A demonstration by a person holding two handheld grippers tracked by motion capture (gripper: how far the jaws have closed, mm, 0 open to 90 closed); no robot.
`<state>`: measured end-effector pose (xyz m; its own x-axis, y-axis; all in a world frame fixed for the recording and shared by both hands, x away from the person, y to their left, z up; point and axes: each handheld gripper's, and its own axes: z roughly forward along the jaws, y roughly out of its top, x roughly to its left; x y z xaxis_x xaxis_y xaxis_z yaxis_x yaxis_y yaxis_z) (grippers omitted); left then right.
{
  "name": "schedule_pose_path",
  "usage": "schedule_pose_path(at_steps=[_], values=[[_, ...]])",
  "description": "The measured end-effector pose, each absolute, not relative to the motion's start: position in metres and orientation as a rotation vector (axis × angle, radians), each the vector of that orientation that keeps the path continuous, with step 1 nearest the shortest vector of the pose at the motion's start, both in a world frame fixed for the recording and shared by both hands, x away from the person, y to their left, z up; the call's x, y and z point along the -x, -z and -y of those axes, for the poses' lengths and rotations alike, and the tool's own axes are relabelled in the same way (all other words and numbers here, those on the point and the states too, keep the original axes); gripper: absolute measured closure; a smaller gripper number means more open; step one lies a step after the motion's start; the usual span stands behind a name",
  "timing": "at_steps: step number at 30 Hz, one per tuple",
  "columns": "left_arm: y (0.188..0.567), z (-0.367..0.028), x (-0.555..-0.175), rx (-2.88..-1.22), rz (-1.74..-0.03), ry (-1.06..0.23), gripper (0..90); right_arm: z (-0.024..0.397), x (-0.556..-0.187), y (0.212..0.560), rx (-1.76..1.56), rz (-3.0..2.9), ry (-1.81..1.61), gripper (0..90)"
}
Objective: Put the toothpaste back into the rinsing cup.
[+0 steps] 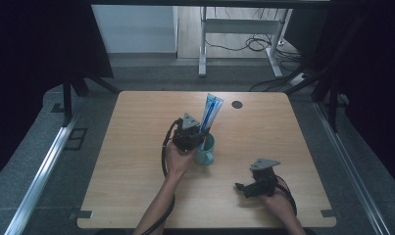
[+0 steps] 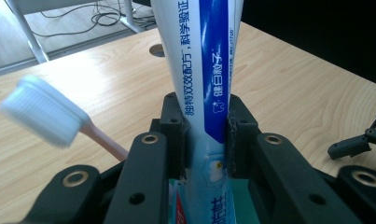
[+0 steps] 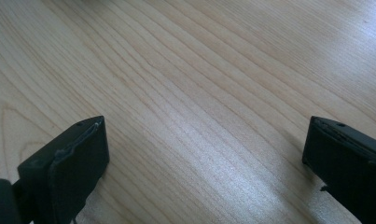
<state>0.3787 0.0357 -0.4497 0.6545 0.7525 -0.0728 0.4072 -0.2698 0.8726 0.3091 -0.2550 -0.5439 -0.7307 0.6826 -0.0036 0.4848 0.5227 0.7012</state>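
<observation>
Left hand-held gripper (image 2: 206, 135) clamps the toothpaste tube (image 2: 204, 70) over the teal cup (image 1: 205, 149); tilting toward one o'clock, it could topple the cup. Right hand-held gripper (image 3: 206, 154) gapes wide.

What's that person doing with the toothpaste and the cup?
A person holds a gripper in each hand at a wooden table. The left gripper is shut on a blue and white toothpaste tube and holds it upright over a teal cup, with the tube's lower end in the cup. A pink toothbrush with white bristles leans out of the cup beside it. The right gripper rests low over the bare table with its jaws wide open, holding nothing.
</observation>
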Motion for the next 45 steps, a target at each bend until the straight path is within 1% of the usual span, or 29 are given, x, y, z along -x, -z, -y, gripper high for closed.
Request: schedule_pose_path(at_steps=[12, 21, 27, 37, 45], values=[[0.465, -0.031, -0.375, -1.900, -0.929, -0.424, 73.1, 0.255, -0.309, 0.544, -0.982, -2.489, -1.016, 0.1], [0.469, -0.030, -0.373, -1.913, -0.927, -0.422, 72.4, 0.255, -0.309, 0.544, -0.983, -2.489, -1.016, 0.1], [0.471, -0.033, -0.373, -1.898, -0.945, -0.386, 71.6, 0.255, -0.309, 0.544, -0.983, -2.489, -1.016, 0.0], [0.477, -0.032, -0.374, -1.972, -0.969, -0.381, 69.6, 0.255, -0.309, 0.544, -0.980, -2.489, -1.017, 0.1], [0.478, -0.035, -0.375, -1.978, -0.977, -0.341, 68.1, 0.255, -0.309, 0.544, -0.982, -2.489, -1.016, 0.1]])
